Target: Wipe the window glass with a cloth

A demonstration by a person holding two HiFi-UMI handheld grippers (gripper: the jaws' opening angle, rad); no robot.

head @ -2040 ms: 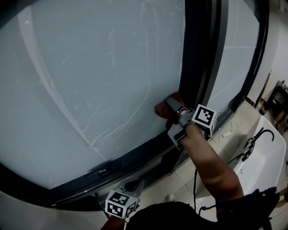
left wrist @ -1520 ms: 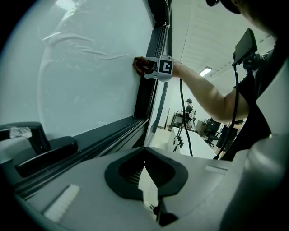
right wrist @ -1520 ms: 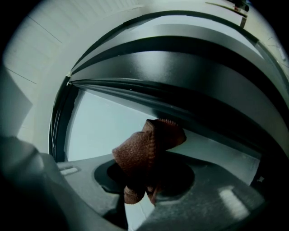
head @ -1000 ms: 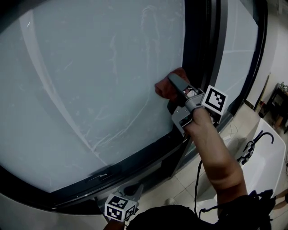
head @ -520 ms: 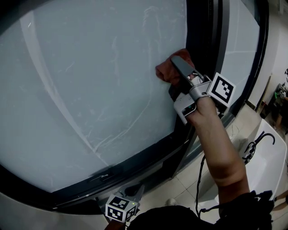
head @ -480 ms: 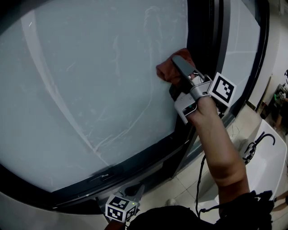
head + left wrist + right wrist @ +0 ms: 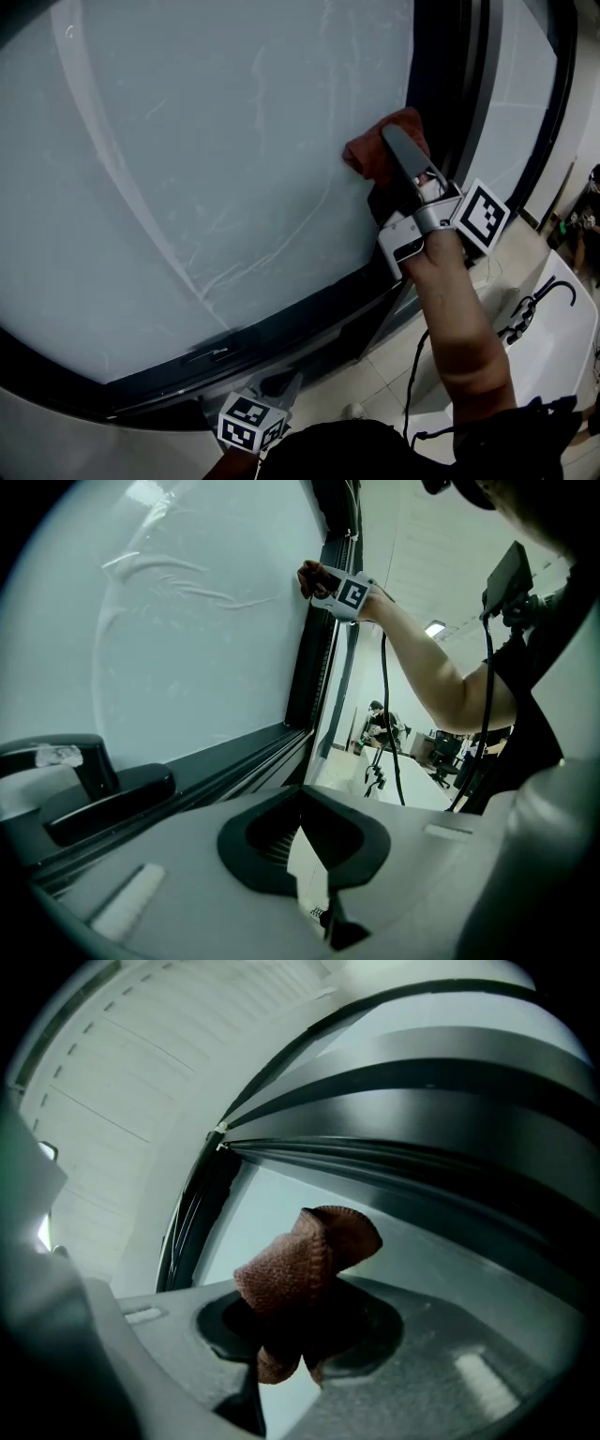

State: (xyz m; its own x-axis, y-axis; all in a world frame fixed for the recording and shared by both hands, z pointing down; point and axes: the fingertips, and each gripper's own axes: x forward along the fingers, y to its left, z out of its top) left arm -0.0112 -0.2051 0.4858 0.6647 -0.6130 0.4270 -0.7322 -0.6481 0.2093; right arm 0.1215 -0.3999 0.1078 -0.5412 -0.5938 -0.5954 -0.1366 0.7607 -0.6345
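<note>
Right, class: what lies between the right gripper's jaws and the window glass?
The reddish-brown cloth, gripped by the right gripper and held against the window glass; the head view shows it.

One rust-brown woven cloth (image 7: 375, 152) is in view. There are two pale glass panes, the large pane (image 7: 206, 141) and a narrower pane (image 7: 520, 84) to its right (one dark frame post (image 7: 450, 84) between them). There are two grey grippers: the right gripper (image 7: 398, 155) at the large pane's right edge, the left gripper (image 7: 284, 386) below that pane.

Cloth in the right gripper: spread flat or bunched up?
Bunched. The reddish-brown knit cloth is a wadded, folded-over lump clamped between the jaws of the right gripper, not laid flat.
</note>
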